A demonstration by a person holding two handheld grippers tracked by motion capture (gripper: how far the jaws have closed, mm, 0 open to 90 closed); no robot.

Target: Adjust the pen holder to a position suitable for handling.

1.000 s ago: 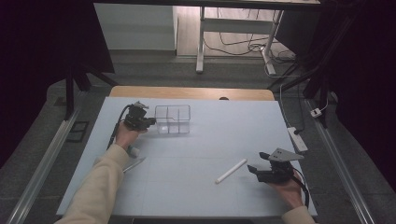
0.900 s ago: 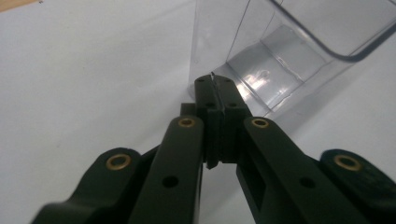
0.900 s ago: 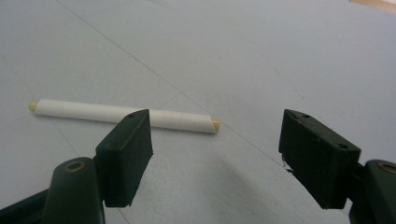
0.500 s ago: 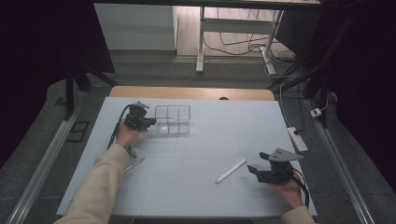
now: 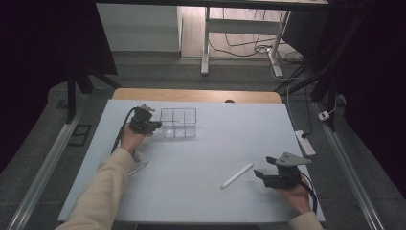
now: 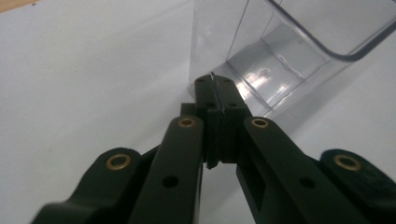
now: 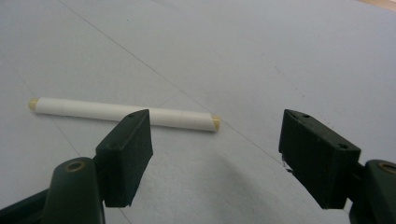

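On the left of the pale table [image 5: 201, 158], the left gripper [image 5: 154, 125] sits just beside the left wall of the clear plastic box [image 5: 178, 122], its tip at the box's near left corner. In the left gripper view the two black jaws are pressed flat together with nothing between them, and the left gripper [image 6: 217, 91] points at the box's [image 6: 280, 51] lower corner; whether it touches the wall cannot be told. A thin silvery stick [image 5: 138, 168] lies on the table nearer the person than the box, beside the beige sleeve [image 5: 103, 191].

Further right, and well apart from the box toward the person, a white rod [image 5: 236, 176] lies slanted on the table. Just to the right of the rod, the right gripper [image 5: 262, 175] rests low over the table, jaws spread wide and empty. In the right gripper view the rod [image 7: 123, 113] lies crosswise just beyond the left jaw, with the right gripper [image 7: 215, 154] holding nothing.
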